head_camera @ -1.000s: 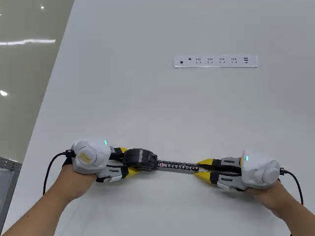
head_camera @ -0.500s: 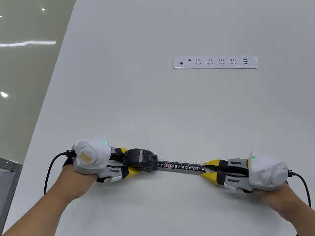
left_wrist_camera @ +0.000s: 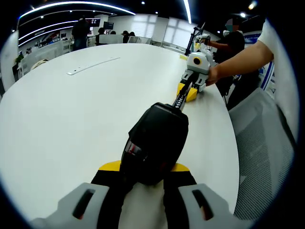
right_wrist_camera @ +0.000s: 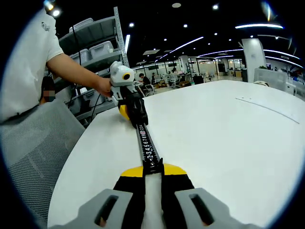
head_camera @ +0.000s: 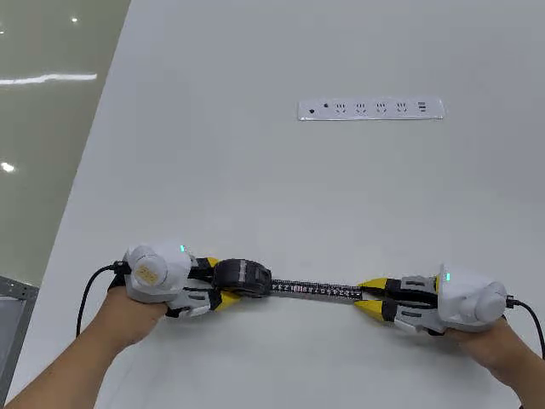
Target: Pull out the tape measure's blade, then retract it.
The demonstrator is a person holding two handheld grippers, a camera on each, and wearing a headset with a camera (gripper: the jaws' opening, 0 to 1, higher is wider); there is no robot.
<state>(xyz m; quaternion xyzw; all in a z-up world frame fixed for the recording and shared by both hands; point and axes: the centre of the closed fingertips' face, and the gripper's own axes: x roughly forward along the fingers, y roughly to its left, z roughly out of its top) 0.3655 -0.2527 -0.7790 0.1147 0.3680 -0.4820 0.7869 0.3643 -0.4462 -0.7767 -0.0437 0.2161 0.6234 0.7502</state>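
I see the white table (head_camera: 255, 187) under both claws, with a power strip (head_camera: 370, 109) well beyond them. My left gripper (head_camera: 223, 281) is clamped around the black tape measure case (head_camera: 243, 277). My right gripper (head_camera: 368, 296) pinches the end of the blade (head_camera: 315, 290), which is stretched straight between the two claws.

White power strip (head_camera: 370, 109) lies flat on the white table (head_camera: 255, 187) — far side; glossy floor (head_camera: 43, 128) left.
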